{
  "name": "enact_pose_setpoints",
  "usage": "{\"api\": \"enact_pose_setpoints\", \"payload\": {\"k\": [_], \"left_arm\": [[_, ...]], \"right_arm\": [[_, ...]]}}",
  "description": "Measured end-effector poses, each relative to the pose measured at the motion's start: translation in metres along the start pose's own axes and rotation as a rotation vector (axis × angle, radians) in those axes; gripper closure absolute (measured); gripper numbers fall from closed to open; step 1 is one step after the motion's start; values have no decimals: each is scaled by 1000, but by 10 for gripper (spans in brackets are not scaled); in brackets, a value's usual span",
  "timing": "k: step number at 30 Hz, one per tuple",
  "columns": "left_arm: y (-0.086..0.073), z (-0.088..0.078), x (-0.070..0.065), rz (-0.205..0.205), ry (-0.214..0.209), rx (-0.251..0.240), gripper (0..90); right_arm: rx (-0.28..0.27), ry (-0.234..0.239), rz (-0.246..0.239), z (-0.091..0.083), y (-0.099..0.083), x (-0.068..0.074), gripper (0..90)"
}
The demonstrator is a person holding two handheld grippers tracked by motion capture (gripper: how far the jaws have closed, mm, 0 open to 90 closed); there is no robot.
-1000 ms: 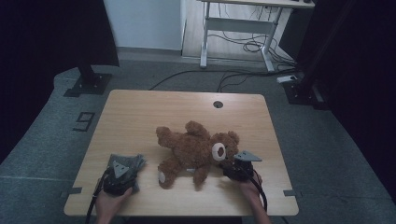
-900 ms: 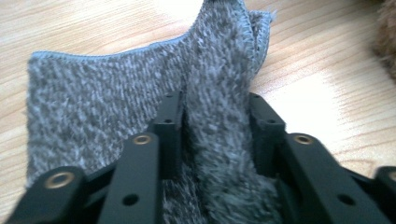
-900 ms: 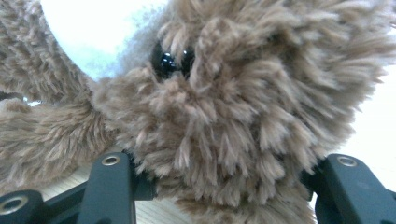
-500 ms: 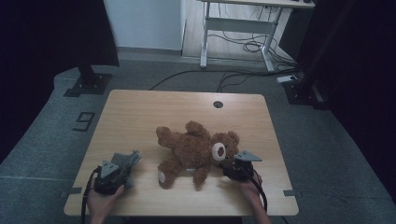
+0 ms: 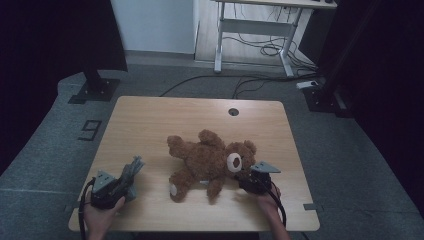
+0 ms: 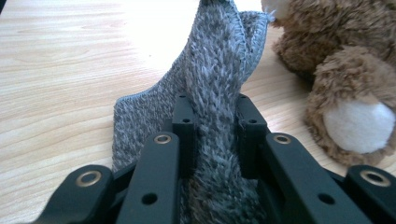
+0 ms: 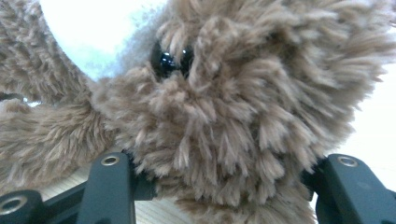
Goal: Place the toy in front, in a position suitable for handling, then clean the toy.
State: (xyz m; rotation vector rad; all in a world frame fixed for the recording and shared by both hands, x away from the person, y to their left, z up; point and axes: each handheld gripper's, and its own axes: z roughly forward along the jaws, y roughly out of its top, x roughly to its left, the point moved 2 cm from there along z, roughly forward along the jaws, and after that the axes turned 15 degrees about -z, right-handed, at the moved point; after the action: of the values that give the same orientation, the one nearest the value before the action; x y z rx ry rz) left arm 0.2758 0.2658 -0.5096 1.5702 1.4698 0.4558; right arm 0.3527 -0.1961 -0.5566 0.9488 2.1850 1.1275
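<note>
While the left tool (image 5: 117,184) sits at the near left corner of the pale wooden counter (image 5: 165,120), its two black jaws are clamped on a fuzzy grey knitted cloth (image 5: 131,171), having just been closing with that cloth between them. From the left gripper view the grey cloth (image 6: 219,93) rises as a pinched fold between the jaws and stands up past them, with a stitched hem running along its upper edge, while its lower part spreads onto the counter (image 6: 70,70) at the left. Seen from above, the free end of the cloth points away from the person, toward the counter's middle, and the person's left hand (image 5: 100,217) grips the tool from behind.

Just right of the cloth lies a shaggy brown teddy bear (image 5: 210,162), on its back near the middle of the counter, limbs spread, head toward the right with a white muzzle patch. One of its feet, with a white sole, shows in the left gripper view near the cloth but not touching it.

At the bear's head, the right tool (image 5: 247,181) is clamped on the plush: in the right gripper view brown fur (image 7: 224,121) bulges between the two jaws, pressed by both, with a shiny black eye just above. The right hand (image 5: 267,200) holds this tool low over the counter's near right part.
</note>
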Motion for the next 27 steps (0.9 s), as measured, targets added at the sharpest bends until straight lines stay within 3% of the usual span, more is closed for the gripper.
{"api": "enact_pose_setpoints", "payload": {"k": [12, 18, 23, 27], "left_arm": [[5, -8, -10, 7, -32, -39, 740], [10, -11, -24, 16, -82, -56, 740], [18, -4, -45, 53, -120, -49, 740], [24, 7, -71, 95, -162, -43, 741]], "right_arm": [[-2, 1, 0, 0, 0, 0, 431], [-3, 0, 0, 0, 0, 0, 430], [-5, 5, 6, 0, 0, -1, 430], [-5, 4, 5, 0, 0, -1, 431]]}}
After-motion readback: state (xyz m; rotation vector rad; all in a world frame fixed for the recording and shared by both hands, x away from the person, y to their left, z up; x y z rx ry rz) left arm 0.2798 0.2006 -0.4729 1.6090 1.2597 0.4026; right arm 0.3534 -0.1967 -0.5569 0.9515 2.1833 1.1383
